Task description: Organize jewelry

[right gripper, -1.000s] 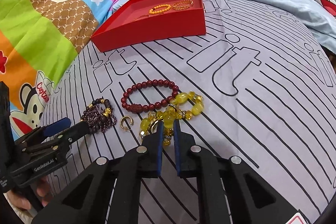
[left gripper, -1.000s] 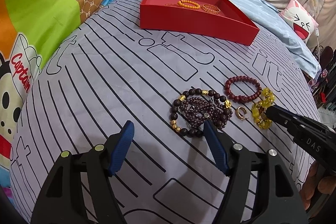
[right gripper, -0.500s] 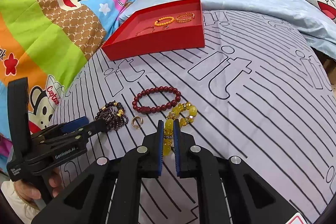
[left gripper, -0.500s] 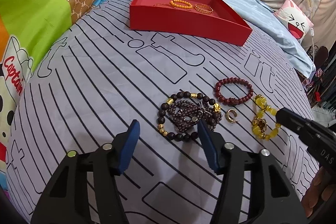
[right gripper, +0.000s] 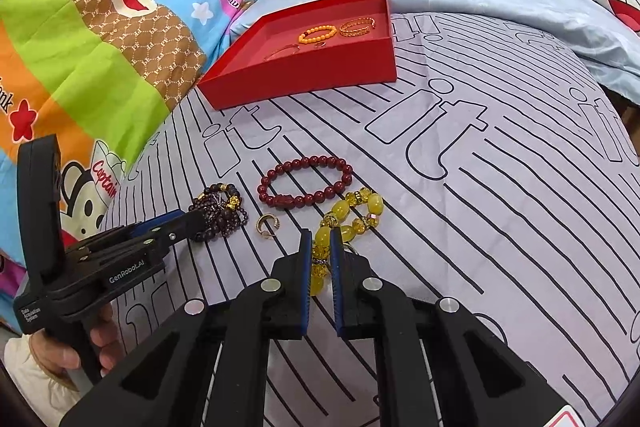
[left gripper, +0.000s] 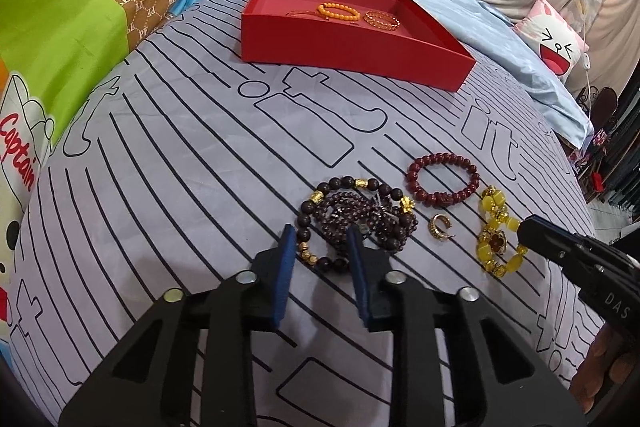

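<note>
I saw a grey sheet (left gripper: 180,167) with black lines spread over the bed, a cartoon quilt (right gripper: 92,39) bunched along its left edge. The red tray (left gripper: 340,43) sat at the far side, an orange bracelet (left gripper: 338,11) and a gold bangle (left gripper: 382,20) lying inside it. Nothing stood between the tray and the loose pieces. Near me lay a heap of dark beads (left gripper: 356,223), a red bracelet (left gripper: 442,179), a small gold earring (left gripper: 439,226) and a yellow bracelet (right gripper: 346,227). My left gripper (left gripper: 322,247) was closing around the near loop of the dark beads. My right gripper (right gripper: 320,253) was pinching the yellow bracelet, its chunky translucent beads showing between the blue pads.
</note>
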